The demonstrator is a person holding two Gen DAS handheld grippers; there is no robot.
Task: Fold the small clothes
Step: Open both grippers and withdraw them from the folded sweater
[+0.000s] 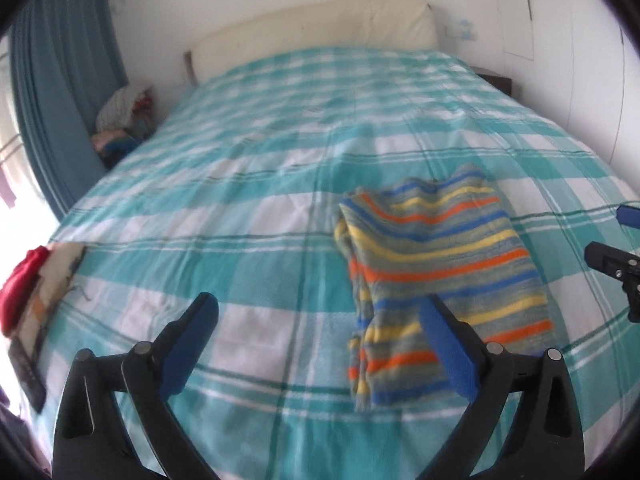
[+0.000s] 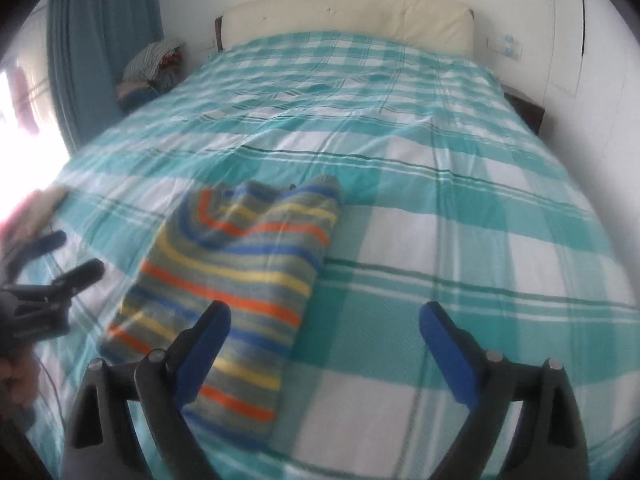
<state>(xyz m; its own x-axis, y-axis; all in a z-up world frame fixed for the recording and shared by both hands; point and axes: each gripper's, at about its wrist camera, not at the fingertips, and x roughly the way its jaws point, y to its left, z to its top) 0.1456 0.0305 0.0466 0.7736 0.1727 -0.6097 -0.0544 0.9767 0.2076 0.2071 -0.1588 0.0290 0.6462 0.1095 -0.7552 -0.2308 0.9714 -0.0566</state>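
Checked bedspread (image 1: 248, 184), striped garment (image 1: 440, 264) between tools

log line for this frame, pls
striped garment: folded, on bed | left tongs: open, empty | right tongs: open, empty

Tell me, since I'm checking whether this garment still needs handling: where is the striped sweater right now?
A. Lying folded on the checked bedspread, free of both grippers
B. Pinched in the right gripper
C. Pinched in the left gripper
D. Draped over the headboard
A: the striped sweater lies folded on the checked bedspread, while the left gripper and right gripper both stand open with nothing between their fingers.
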